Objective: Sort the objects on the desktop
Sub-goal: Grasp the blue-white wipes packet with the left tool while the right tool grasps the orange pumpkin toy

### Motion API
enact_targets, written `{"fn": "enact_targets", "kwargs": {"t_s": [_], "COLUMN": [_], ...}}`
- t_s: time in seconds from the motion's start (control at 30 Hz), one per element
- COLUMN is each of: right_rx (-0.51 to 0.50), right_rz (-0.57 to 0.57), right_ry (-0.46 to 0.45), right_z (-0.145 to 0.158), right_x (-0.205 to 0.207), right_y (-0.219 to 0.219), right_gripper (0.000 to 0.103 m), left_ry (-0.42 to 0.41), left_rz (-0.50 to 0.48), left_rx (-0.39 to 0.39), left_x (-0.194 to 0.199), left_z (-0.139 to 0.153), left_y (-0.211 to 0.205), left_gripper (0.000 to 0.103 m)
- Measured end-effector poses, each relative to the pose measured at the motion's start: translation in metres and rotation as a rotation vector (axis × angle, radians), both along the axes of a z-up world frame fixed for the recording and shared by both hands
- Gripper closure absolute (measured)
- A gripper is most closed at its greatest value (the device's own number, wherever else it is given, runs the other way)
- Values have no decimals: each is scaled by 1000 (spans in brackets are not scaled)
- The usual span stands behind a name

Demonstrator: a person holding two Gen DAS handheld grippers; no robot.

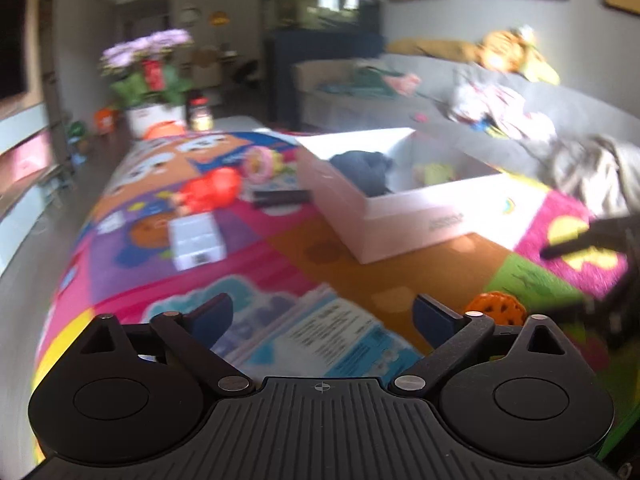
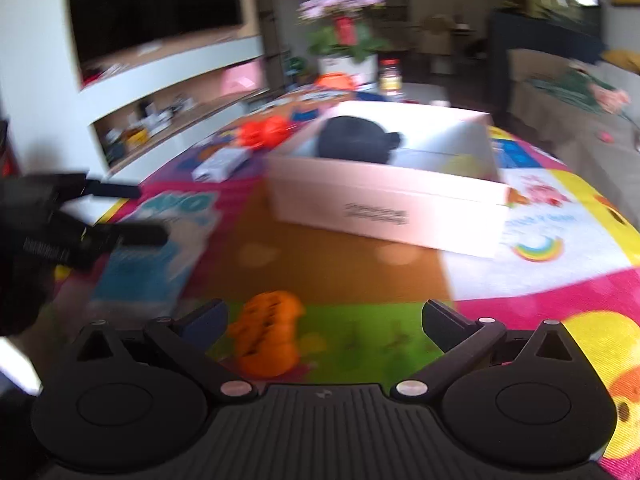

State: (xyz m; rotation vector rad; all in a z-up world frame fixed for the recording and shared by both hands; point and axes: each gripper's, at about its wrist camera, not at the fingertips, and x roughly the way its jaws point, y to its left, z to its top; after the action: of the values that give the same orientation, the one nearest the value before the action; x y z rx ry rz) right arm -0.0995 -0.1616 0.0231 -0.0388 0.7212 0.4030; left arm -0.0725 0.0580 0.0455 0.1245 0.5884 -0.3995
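Observation:
A white open box (image 1: 408, 216) stands on a colourful play mat and holds a dark cloth item (image 1: 364, 168); it also shows in the right wrist view (image 2: 380, 204). My left gripper (image 1: 324, 312) is open and empty above a blue booklet (image 1: 332, 336). An orange perforated ball (image 1: 496, 308) lies just right of it. My right gripper (image 2: 324, 316) is open and empty, with the orange ball (image 2: 268, 336) on the mat between its fingers, nearer the left one. A red toy (image 1: 212, 192), a small white box (image 1: 196, 236) and a black bar (image 1: 280, 198) lie left of the box.
A potted purple flower (image 1: 152, 76) and a jar (image 1: 200, 114) stand at the mat's far end. A grey sofa (image 1: 520, 120) with clothes runs along the right. My left gripper appears at the left edge of the right wrist view (image 2: 116, 212). Both views are motion-blurred.

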Motion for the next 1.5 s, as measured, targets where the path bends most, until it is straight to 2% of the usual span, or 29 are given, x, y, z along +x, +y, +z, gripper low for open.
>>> {"fn": "enact_targets", "kwargs": {"t_s": [0.1,0.2,0.27,0.33,0.47,0.67,0.8,0.83,0.93,1.03,1.1,1.33,1.4,1.43,1.5], "right_rx": [-70,-184,-210,-180,-127,-49,0,-7,-38,-102,-101,-96,-96,-96,-98], "right_rz": [26,-96,-191,-238,-261,-259,-257,-259,-257,-249,-251,-245,-246,-246,-245], "right_ry": [5,-53,-75,-57,-40,-1,62,42,47,48,56,45,42,39,35], "right_z": [-9,-12,-11,-10,-7,-11,-23,-24,-26,-28,-28,-29,-29,-29,-29], "right_x": [2,11,17,19,13,10,11,9,10,11,12,10,9,9,8], "right_y": [20,22,11,-3,-25,-40,-43,-42,-36,-27,-27,-28,-28,-28,-27], "right_gripper": [0,0,0,0,0,0,0,0,0,0,0,0,0,0,0], "left_ry": [66,133,145,148,121,82,35,44,65,106,136,157,155,144,103], "left_rz": [51,64,62,56,-4,-177,-131,-114,-79,-46,-37,-58,-58,-53,-57], "left_rx": [-43,-71,-73,-75,-52,-30,52,62,30,62,60,76,40,11,-6], "left_x": [-6,-9,-7,-2,12,9,0,1,4,10,15,16,15,14,7], "left_z": [-2,-10,-15,-20,-28,-34,-43,-45,-46,-51,-52,-51,-48,-44,-37], "left_y": [10,9,4,-7,-40,-83,-83,-81,-75,-77,-75,-75,-69,-64,-61], "left_gripper": [3,3,3,3,3,3,2,1,0,0,0,0,0,2,17]}}
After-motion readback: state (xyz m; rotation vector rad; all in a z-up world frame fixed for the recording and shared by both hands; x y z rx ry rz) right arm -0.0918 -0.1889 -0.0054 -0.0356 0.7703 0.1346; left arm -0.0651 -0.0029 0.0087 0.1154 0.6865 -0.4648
